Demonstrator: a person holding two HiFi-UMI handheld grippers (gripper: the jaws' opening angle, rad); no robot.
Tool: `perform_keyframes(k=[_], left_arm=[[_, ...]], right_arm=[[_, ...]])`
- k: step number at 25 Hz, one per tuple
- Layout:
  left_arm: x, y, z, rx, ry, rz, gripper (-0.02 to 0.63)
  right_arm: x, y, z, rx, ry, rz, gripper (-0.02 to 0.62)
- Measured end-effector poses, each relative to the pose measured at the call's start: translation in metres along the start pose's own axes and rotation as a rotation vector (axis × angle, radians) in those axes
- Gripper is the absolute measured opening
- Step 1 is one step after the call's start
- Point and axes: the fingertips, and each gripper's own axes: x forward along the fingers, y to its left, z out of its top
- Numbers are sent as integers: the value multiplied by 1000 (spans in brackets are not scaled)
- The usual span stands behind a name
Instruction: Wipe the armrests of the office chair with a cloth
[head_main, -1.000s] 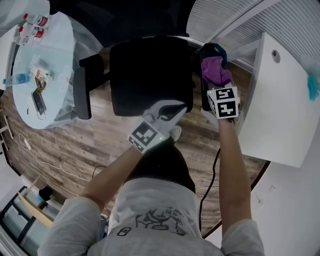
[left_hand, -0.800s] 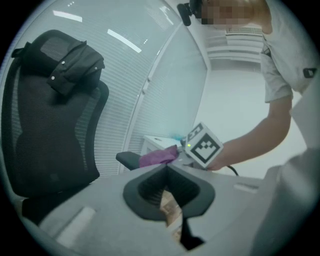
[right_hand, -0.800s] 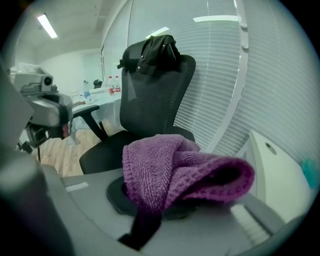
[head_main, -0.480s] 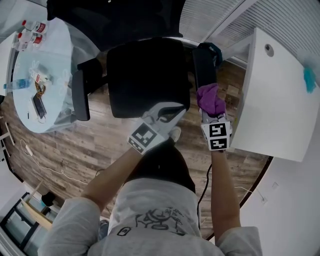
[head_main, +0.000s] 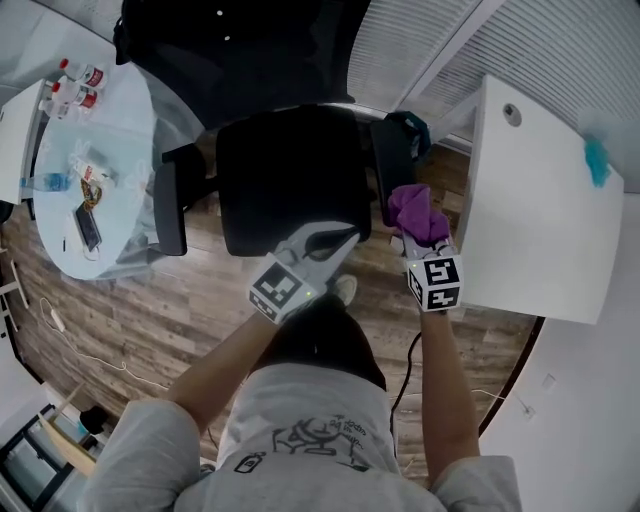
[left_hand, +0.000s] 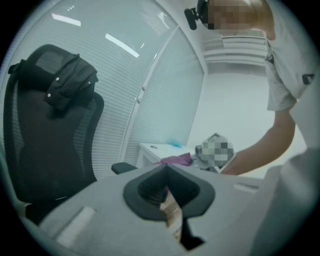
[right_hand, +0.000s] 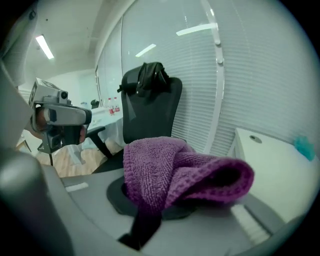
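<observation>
Pinching purple cloth (head_main: 418, 207) w/ right gripper (head_main: 413, 236) at armrest (head_main: 386, 165); left gripper (head_main: 338, 238) jaws closed, empty.

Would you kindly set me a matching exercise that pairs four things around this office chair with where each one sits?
Things:
1. purple terry cloth
2. black garment
3. red-capped bottles
4. small teal object

Places:
A. on the white desk
B. clamped in the right gripper
C. on the round pale table
D. draped over the top of the black office chair

Pairs: 1-B, 2-D, 3-C, 4-A
</observation>
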Motion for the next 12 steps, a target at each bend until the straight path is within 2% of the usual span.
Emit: perform_keyframes(k=[6,12], left_arm=[[-20,-22,65,17,-84,4,0],[-37,-69,127,59,-166,-42,0]], right_arm=[[-71,10,55,37,-186,-39,38],[-149,40,119,-4,-336,-47,38]])
